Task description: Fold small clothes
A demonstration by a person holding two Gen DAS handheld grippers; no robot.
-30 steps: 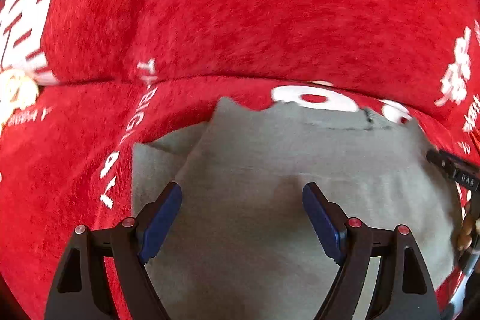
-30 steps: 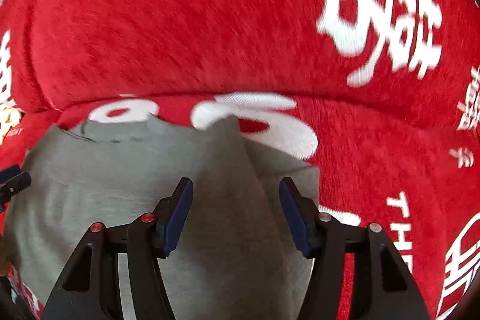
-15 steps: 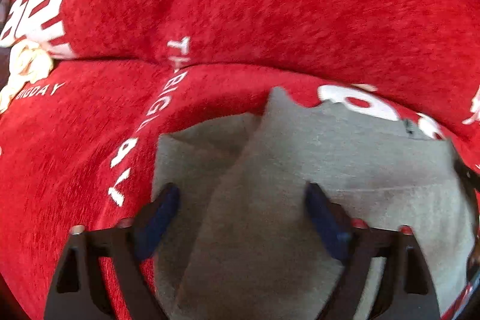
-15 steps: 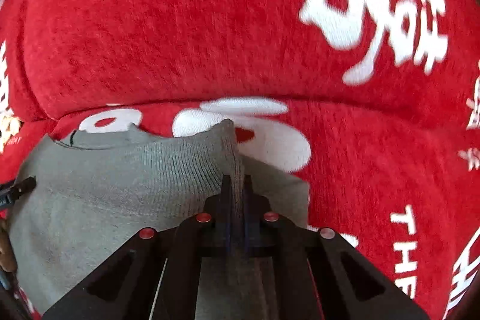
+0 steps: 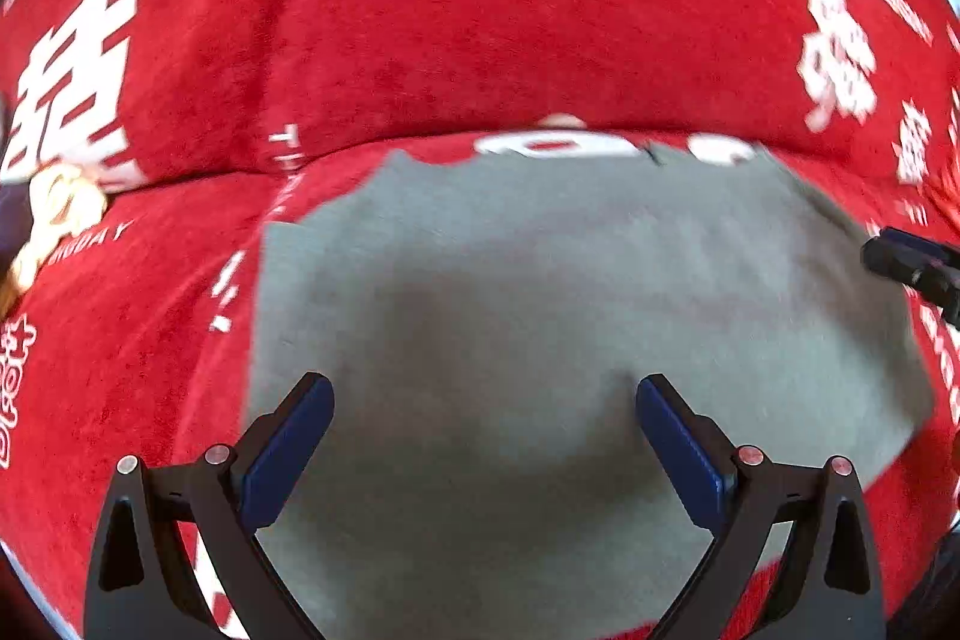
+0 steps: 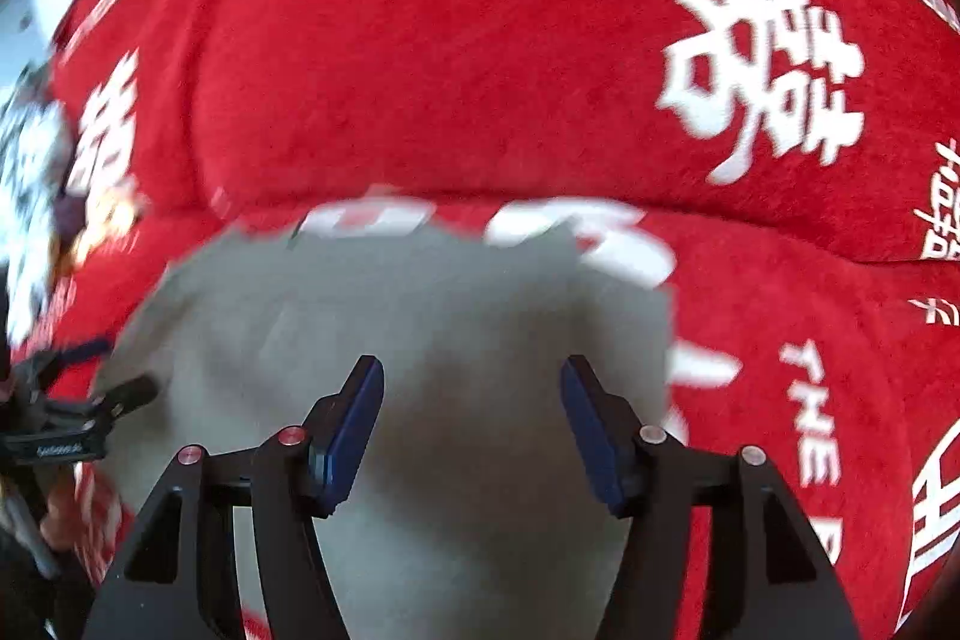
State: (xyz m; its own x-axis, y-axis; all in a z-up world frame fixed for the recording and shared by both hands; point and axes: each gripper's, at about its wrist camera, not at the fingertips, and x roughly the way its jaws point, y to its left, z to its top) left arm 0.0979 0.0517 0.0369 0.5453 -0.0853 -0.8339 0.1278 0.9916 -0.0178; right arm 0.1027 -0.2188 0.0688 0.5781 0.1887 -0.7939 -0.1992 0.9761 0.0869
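A small grey garment (image 5: 540, 292) lies flat as a folded rectangle on a red plush cover; it also shows in the right wrist view (image 6: 432, 328). My left gripper (image 5: 480, 400) is open and empty, above the garment's near left part. My right gripper (image 6: 471, 388) is open and empty, above the garment's near right part. Each gripper's tip shows at the edge of the other's view: the right one (image 5: 912, 265), the left one (image 6: 78, 412).
The red cover (image 5: 480, 10) has white characters and lettering and rises into a padded back cushion (image 6: 480, 40) beyond the garment. A pale soft object (image 5: 54, 214) lies at the far left. A white patterned surface (image 6: 24, 196) shows at the left edge.
My right gripper, shut on the garment's fold half a second ago, has opened and let go. Both grippers have pulled back and up. The garment now lies flatter, its raised folds laid down.
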